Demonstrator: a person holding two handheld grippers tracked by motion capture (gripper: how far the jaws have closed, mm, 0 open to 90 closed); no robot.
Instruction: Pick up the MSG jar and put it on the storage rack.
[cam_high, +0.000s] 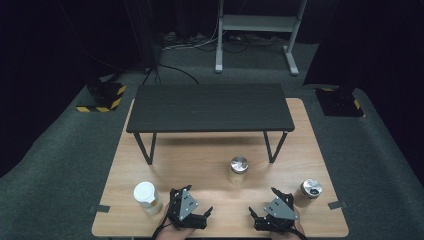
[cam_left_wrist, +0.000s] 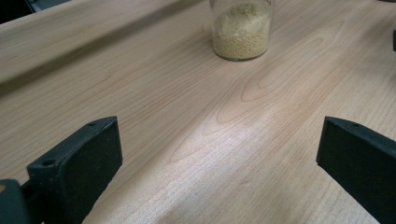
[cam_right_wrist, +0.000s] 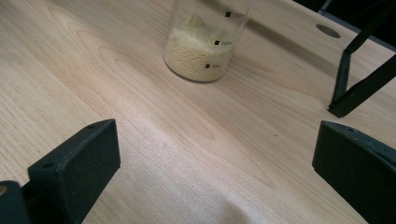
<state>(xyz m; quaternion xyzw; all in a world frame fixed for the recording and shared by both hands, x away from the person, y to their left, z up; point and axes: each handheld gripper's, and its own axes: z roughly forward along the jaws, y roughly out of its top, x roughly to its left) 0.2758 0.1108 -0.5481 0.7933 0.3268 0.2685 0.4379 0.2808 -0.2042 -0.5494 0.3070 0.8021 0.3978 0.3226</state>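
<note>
Both claws rest low at the near edge of the light wooden worktop (cam_high: 165, 165). My left claw (cam_high: 192, 212) has its jaws wide apart with nothing between them, and my right claw (cam_high: 267, 212) is the same, wide and empty.

The thing both claw cameras look at is the clear glass jar with a silver metal lid (cam_high: 238, 170), which stands upright in the middle of the worktop, a little in front of the low black shelf (cam_high: 210, 107). It is part filled with pale yellow grains (cam_right_wrist: 198, 53). A white-lidded jar (cam_high: 146, 196) stands just left of my left claw, and a dark-lidded jar (cam_high: 310, 189) just right of my right claw.

I judge the step is the reach toward the middle jar. To do it well, I would keep the jaws wide, approach level and low, centre the glass body between the pads, and close only below the lid, gently, because smooth glass may slip or tip.
</note>
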